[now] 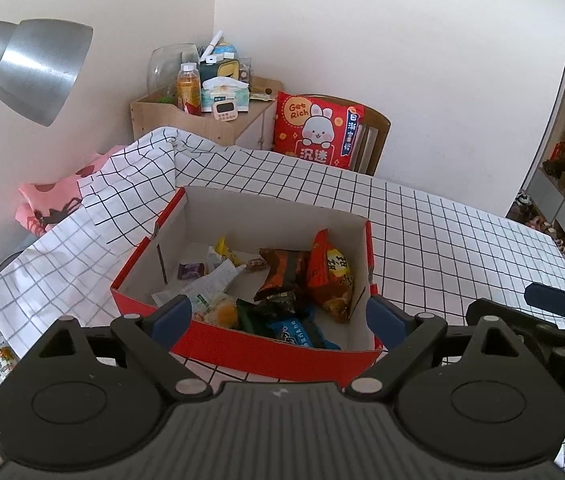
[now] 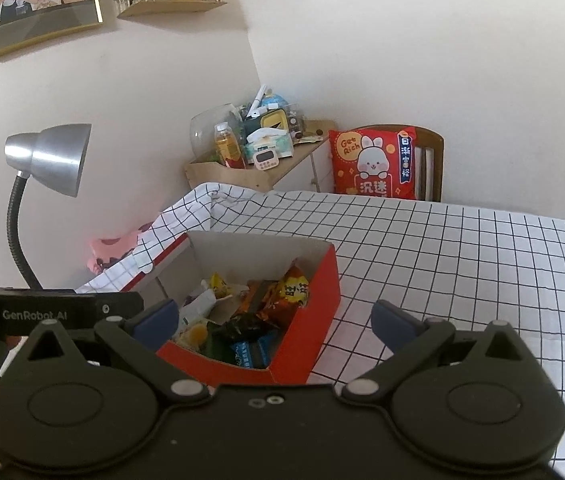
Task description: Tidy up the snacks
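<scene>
A red cardboard box [image 1: 282, 354] with a white inside stands on the checked tablecloth and holds several snack packets: an orange-red bag [image 1: 330, 276], a brown packet [image 1: 282, 274], a blue packet [image 1: 296, 330] and a yellow one [image 1: 224, 248]. My left gripper [image 1: 278, 316] is open above the box's near wall, nothing between its blue pads. In the right wrist view the same box [image 2: 302, 336] sits lower left, its orange-red bag [image 2: 292, 290] visible. My right gripper [image 2: 276, 322] is open and empty, hovering near the box's right corner.
A silver desk lamp [image 2: 48, 158] stands at the left. Behind the table are a wooden shelf with bottles and clutter [image 1: 206, 92] and a chair holding a red rabbit cushion [image 1: 316, 130]. Checked tablecloth [image 2: 482, 264] stretches to the right. Pink cloth [image 1: 48, 200] lies left.
</scene>
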`<state>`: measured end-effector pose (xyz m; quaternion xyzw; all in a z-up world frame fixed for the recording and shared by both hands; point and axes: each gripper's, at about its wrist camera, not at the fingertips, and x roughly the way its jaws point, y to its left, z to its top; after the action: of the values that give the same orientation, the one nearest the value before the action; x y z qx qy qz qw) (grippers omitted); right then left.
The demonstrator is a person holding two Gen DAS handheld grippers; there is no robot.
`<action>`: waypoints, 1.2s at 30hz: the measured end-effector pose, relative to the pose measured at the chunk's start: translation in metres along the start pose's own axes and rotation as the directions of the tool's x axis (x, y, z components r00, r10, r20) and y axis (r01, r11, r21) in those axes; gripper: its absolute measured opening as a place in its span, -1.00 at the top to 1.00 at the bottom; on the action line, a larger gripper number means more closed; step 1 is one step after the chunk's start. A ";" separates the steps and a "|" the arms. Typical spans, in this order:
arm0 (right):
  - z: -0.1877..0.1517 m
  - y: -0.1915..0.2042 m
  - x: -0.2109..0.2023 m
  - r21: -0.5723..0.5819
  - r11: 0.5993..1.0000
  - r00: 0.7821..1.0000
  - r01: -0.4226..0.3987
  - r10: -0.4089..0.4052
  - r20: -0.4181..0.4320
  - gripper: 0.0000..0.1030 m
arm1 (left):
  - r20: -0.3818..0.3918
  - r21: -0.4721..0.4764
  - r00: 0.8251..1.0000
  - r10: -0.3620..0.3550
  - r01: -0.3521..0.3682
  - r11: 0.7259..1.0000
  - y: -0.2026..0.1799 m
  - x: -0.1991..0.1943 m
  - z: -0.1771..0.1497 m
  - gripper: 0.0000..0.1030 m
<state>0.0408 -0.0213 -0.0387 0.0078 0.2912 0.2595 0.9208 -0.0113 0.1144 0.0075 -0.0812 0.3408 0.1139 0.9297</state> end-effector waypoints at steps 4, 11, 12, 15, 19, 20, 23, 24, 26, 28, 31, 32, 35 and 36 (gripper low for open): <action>0.000 0.000 0.000 -0.002 1.000 1.000 0.001 -0.001 0.002 -1.00 | 0.000 -0.001 1.000 0.000 0.000 1.000 0.001 0.000 0.000 -0.84; -0.001 0.000 0.000 0.007 1.000 1.000 0.010 -0.010 0.001 -1.00 | -0.004 0.002 1.000 -0.001 0.001 1.000 0.000 0.001 0.000 -0.84; -0.002 0.001 0.001 0.007 1.000 1.000 0.011 -0.011 0.000 -1.00 | -0.006 0.002 1.000 -0.001 0.001 1.000 0.000 0.001 0.000 -0.84; -0.002 0.001 0.001 0.008 1.000 1.000 0.014 -0.014 -0.003 -1.00 | -0.010 0.001 1.000 -0.003 0.003 1.000 0.000 0.002 -0.001 -0.84; -0.002 0.001 0.002 0.010 1.000 1.000 0.016 -0.016 -0.003 -1.00 | -0.012 -0.001 1.000 -0.002 0.002 1.000 -0.001 0.002 -0.002 -0.84; -0.003 0.001 0.001 0.011 1.000 1.000 0.016 -0.016 -0.003 -1.00 | -0.012 0.000 1.000 -0.002 0.002 1.000 -0.001 0.002 -0.002 -0.84; -0.003 0.001 0.001 0.013 1.000 1.000 0.017 -0.017 -0.002 -1.00 | -0.012 0.001 1.000 -0.003 0.003 1.000 -0.001 0.002 -0.002 -0.84; -0.003 0.001 0.001 0.013 1.000 1.000 0.017 -0.017 -0.002 -1.00 | -0.012 0.000 1.000 -0.003 0.003 1.000 -0.001 0.001 -0.002 -0.84; -0.003 0.001 0.000 0.013 1.000 1.000 0.017 -0.017 -0.002 -1.00 | -0.013 0.001 1.000 -0.004 0.004 1.000 -0.001 0.001 -0.002 -0.84; -0.003 0.001 0.000 0.014 1.000 1.000 0.017 -0.017 -0.002 -1.00 | -0.015 0.001 1.000 -0.005 0.005 1.000 -0.002 0.002 -0.003 -0.84; -0.003 0.000 0.000 0.013 1.000 1.000 0.017 -0.017 -0.002 -1.00 | -0.018 0.001 1.000 -0.004 0.004 1.000 -0.003 0.002 -0.003 -0.84; -0.003 0.000 0.000 0.013 1.000 1.000 0.017 -0.017 -0.003 -1.00 | -0.018 0.001 1.000 -0.004 0.004 1.000 -0.003 0.002 -0.003 -0.84; -0.003 0.000 -0.001 0.014 1.000 1.000 0.018 -0.018 -0.002 -1.00 | -0.018 0.000 1.000 -0.001 0.001 1.000 -0.003 0.002 -0.003 -0.84; -0.003 0.000 -0.001 0.013 1.000 1.000 0.019 -0.019 -0.002 -1.00 | -0.016 0.000 1.000 -0.001 0.001 1.000 -0.003 0.001 -0.003 -0.84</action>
<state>0.0388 -0.0220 -0.0408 0.0110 0.2938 0.2490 0.9228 -0.0118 0.1111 0.0045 -0.0825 0.3481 0.1128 0.9270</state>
